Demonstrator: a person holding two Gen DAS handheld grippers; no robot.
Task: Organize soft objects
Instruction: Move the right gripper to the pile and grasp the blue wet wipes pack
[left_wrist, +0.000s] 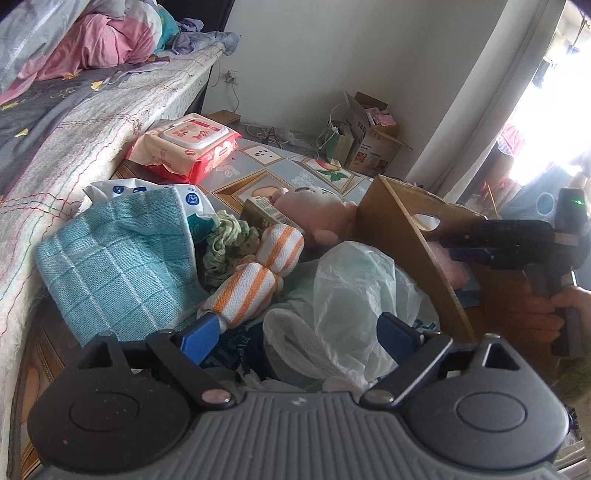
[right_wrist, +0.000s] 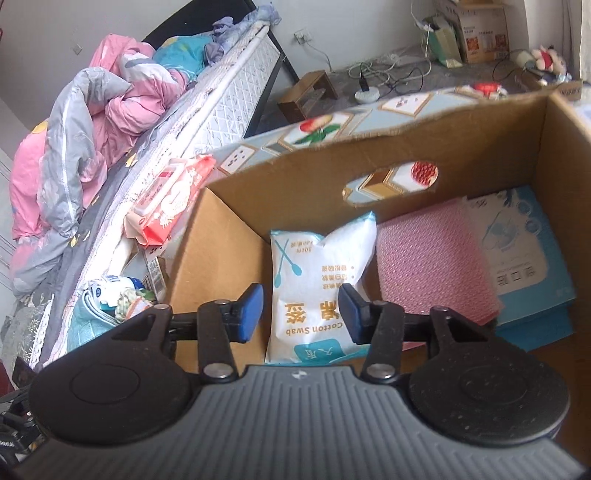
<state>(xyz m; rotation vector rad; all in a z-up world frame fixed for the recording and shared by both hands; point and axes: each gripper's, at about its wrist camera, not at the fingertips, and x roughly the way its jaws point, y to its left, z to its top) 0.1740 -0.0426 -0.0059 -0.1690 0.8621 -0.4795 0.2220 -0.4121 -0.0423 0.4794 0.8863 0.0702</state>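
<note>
My left gripper (left_wrist: 299, 334) stands open above a pile of soft things: a clear plastic bag (left_wrist: 354, 280), an orange-striped cloth roll (left_wrist: 255, 277), a teal towel (left_wrist: 118, 266), a green cloth (left_wrist: 225, 240) and a pink plush toy (left_wrist: 314, 210). Nothing is held between its pads. My right gripper (right_wrist: 301, 314) is open inside the cardboard box (right_wrist: 221, 251), just above a cotton swab bag (right_wrist: 314, 280) that leans against the box wall. A pink pad (right_wrist: 432, 258) and a blue pack (right_wrist: 524, 251) lie beside that bag. In the left wrist view the right gripper (left_wrist: 460, 251) reaches over the cardboard box's wall (left_wrist: 406, 229).
A bed (left_wrist: 74, 122) with crumpled bedding runs along the left. A red wet-wipes pack (left_wrist: 188, 144) lies at its edge on the patterned floor mat (left_wrist: 258, 177). Another carton (left_wrist: 373, 136) and cables sit against the far wall. A hand (left_wrist: 569, 299) holds the right gripper's handle.
</note>
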